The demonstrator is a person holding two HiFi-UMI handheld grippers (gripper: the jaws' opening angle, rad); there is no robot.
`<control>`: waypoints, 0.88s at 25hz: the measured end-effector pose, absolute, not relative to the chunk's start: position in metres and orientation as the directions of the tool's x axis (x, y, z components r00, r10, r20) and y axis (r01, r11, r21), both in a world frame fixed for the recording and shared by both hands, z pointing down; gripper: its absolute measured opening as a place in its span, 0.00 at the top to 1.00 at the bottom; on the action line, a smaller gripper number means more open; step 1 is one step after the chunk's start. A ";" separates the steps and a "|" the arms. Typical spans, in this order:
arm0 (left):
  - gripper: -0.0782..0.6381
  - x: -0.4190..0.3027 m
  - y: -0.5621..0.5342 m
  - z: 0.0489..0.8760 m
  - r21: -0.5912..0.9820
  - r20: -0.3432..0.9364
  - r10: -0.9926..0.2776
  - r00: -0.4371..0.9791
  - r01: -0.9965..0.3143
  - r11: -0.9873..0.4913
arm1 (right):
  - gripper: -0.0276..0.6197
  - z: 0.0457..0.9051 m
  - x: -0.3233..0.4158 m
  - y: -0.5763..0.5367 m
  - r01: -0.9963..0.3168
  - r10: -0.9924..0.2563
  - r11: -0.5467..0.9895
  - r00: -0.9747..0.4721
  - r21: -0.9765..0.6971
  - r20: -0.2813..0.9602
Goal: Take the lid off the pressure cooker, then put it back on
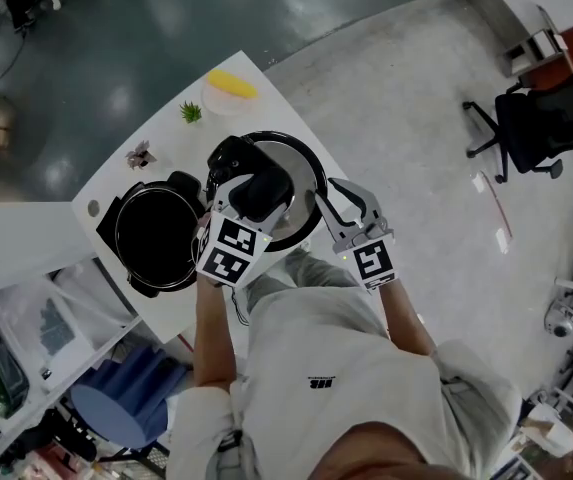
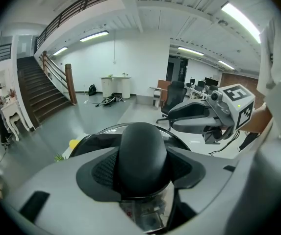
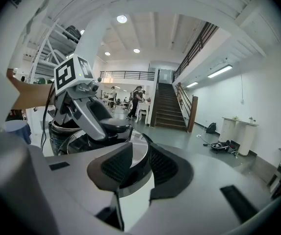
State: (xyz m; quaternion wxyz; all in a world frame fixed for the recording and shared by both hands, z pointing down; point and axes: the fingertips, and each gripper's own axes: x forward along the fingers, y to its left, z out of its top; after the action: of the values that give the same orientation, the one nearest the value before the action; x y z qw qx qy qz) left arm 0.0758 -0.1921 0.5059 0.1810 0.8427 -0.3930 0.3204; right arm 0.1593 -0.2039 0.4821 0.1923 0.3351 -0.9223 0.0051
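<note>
The steel pressure cooker lid [image 1: 301,173], with its black knob [image 2: 141,151], hangs just right of the open black pot [image 1: 156,233], over the white table's near corner. My left gripper [image 1: 256,190] is shut on the knob, its dark pads [image 2: 101,168] pressing both sides. My right gripper [image 1: 324,198] is shut on the lid's rim [image 3: 139,155] at the right side. In the right gripper view the left gripper [image 3: 84,109] sits over the lid, with the pot [image 3: 59,131] behind it. The left gripper view has the right gripper [image 2: 204,116] beyond the lid.
On the white table [image 1: 171,313], a yellow item on a small plate [image 1: 229,88], a green sprig [image 1: 190,113] and a small trinket [image 1: 141,154] lie past the pot. A blue stool [image 1: 116,408] and shelving stand at lower left, a black office chair [image 1: 536,128] far right.
</note>
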 end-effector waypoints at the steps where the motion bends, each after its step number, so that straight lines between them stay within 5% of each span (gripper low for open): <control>1: 0.49 0.079 -0.193 0.512 0.059 0.687 -0.544 0.482 -0.783 -0.620 | 0.79 0.486 0.162 -0.205 -0.619 -0.615 0.776 -0.701 0.121 0.360; 22: 0.49 0.096 -0.187 0.647 0.076 0.732 -0.570 0.372 -0.877 -0.475 | 0.80 0.596 0.179 -0.204 -0.617 -0.563 0.784 -0.670 0.059 0.484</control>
State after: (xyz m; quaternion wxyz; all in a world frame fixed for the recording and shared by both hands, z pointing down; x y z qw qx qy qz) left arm 0.0961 -0.1867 0.6465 0.2347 0.7944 -0.4553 0.3265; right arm 0.1791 -0.2041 0.5958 0.2457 0.3236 -0.9121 0.0551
